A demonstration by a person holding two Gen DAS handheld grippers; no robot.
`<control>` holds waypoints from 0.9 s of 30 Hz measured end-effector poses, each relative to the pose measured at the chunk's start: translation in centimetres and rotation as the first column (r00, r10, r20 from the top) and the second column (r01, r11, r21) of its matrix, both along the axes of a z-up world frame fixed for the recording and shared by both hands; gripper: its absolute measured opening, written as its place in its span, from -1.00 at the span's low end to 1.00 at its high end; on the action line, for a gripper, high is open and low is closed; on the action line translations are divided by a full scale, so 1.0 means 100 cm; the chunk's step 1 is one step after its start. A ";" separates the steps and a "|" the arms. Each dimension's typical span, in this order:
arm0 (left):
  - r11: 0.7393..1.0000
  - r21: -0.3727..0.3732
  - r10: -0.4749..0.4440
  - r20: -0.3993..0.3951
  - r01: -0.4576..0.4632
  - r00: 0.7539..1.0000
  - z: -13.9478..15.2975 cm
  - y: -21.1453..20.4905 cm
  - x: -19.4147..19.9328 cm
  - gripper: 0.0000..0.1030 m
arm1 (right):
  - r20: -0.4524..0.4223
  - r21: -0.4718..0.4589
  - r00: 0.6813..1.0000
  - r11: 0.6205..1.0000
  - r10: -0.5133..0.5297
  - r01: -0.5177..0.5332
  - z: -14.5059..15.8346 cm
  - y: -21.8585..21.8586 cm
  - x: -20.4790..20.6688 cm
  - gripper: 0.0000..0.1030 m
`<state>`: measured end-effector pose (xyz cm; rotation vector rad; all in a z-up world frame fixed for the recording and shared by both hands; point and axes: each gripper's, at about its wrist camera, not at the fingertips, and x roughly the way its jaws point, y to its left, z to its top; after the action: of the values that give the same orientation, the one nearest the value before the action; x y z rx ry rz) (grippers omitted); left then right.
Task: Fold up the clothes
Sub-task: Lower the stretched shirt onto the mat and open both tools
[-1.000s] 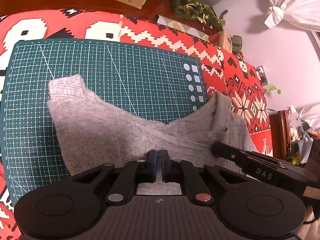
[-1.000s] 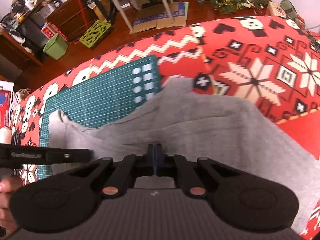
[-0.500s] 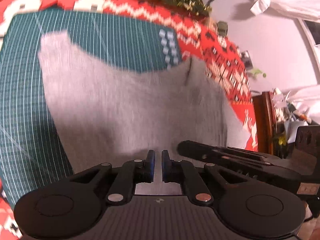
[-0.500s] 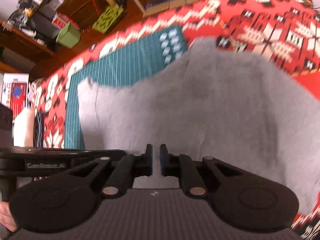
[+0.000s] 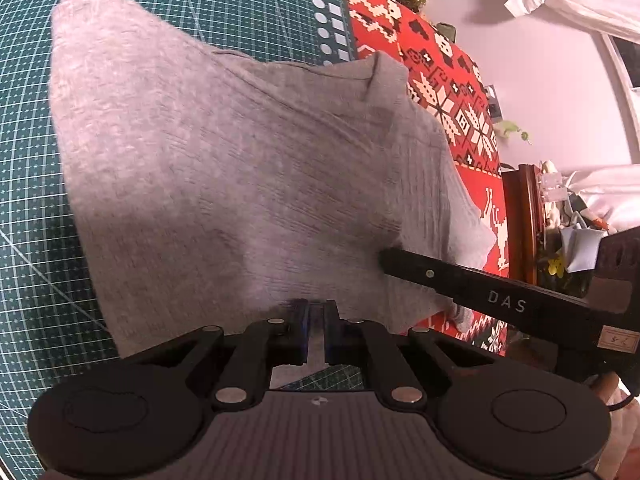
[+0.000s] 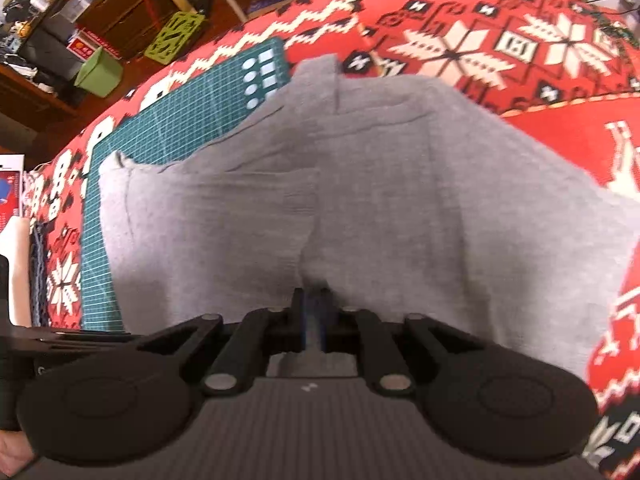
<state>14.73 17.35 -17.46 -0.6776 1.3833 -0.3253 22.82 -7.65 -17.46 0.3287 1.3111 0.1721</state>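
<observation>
Pinching the near hem of the grey garment (image 5: 248,168), the left gripper (image 5: 316,330) and right gripper (image 6: 312,320) are each clamped on cloth, jaws almost together. The garment stretches away from both toward the far side, its far end lying on the green cutting mat (image 5: 24,160) and the red patterned cloth (image 6: 500,40). Its long axis runs left to right. Each gripper's body hides the hem under it, and blur softens the folds.
</observation>
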 end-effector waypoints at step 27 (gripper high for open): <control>0.998 0.044 -0.054 0.048 0.052 0.997 0.026 -0.006 -0.014 -0.90 | 0.011 0.122 1.000 0.992 0.014 -0.015 0.015 0.015 -0.005 -0.77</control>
<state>13.29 16.72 -14.84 -0.5955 1.3593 -0.3513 22.29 -6.16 -15.96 0.4214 1.2965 0.2666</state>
